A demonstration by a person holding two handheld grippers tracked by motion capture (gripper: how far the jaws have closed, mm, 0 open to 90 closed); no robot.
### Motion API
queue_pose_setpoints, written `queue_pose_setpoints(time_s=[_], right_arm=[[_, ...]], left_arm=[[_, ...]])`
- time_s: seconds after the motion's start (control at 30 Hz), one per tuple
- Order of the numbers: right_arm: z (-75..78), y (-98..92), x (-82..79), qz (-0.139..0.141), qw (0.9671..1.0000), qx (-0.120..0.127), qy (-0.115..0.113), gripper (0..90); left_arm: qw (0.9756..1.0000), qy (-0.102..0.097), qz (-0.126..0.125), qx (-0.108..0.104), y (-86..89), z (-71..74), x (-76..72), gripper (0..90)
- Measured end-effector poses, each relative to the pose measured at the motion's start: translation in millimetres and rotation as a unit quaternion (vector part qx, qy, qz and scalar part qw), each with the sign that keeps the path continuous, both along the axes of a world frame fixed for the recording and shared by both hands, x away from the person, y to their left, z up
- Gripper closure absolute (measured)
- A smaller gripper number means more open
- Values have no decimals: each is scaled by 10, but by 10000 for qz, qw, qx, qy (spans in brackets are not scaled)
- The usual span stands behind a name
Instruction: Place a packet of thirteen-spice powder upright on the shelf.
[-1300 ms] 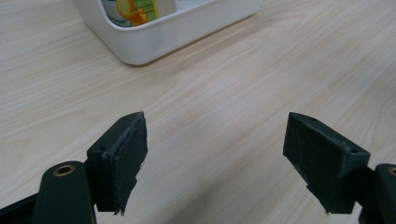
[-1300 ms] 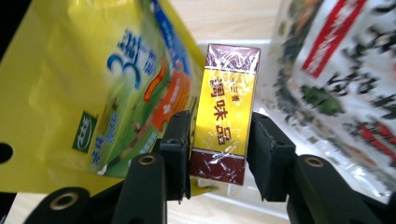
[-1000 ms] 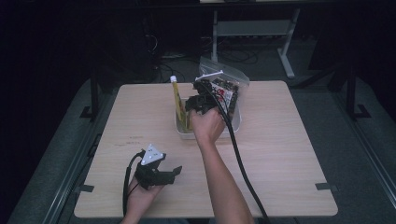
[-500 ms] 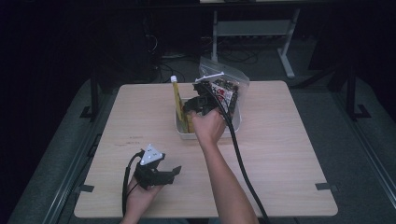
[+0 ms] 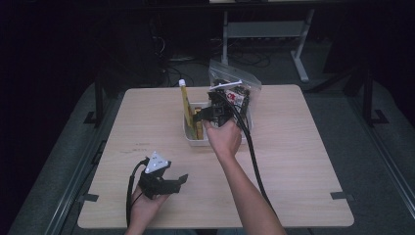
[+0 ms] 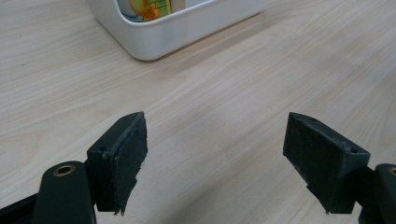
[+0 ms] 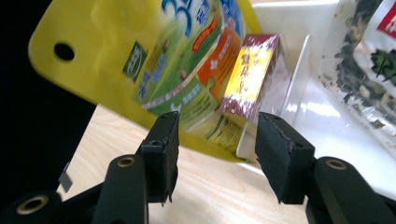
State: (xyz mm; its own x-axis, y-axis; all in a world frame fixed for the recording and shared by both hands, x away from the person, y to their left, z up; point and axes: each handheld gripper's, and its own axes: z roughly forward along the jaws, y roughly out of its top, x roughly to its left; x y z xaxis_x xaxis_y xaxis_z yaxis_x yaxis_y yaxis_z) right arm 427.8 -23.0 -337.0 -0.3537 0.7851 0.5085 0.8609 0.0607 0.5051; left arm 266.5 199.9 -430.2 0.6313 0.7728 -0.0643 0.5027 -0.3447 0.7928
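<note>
A white bin [image 5: 195, 143] stands mid-table with a tall yellow packet [image 5: 185, 100] upright at its left end and a clear bag [image 5: 240, 88] of dark contents at its right. My right gripper [image 5: 205, 113] reaches into the bin from the near side. In the right gripper view its jaws [image 7: 215, 149] have just been opening. They stand apart around the lower corner of a small red-and-yellow box [image 7: 252, 74], which leans on the yellow packet [image 7: 140, 56], and the pads do not press on it. My left gripper [image 5: 177, 183] rests open on the table at the front left with nothing between its jaws [image 6: 215, 154].
The wooden table [image 5: 303, 147] has bare room to the right of the bin and along the front. The right gripper's cable [image 5: 254, 161] trails back over the table beside the forearm. The bin's rounded corner [image 6: 177, 32] lies ahead of the left gripper. The floor around is dark.
The right hand has shifted only slightly at the bin. The left hand and its gripper lie where they were.
</note>
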Motion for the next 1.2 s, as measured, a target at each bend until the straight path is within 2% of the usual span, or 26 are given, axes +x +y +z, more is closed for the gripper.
queue_pose_setpoints(time_s=[0.17, 0.83, 1.03, 1.2], right_arm=[[-15, -65, -61, 102, 9998, 141, -14, 476], [-54, -189, -334, 553, 9980, 286, -77, 476], [-99, -302, -420, 578, 9978, 305, -111, 475], [-163, -408, -474, 544, 9980, 319, -8, 472]], left_arm=[[10000, 16, -25, 32, -1, -11, 7, 211], [10000, 46, -1, -11, 6, -20, 10, 204], [10000, 40, 19, -11, 14, -18, 11, 203], [10000, 36, 4, 14, 14, -17, 11, 203]])
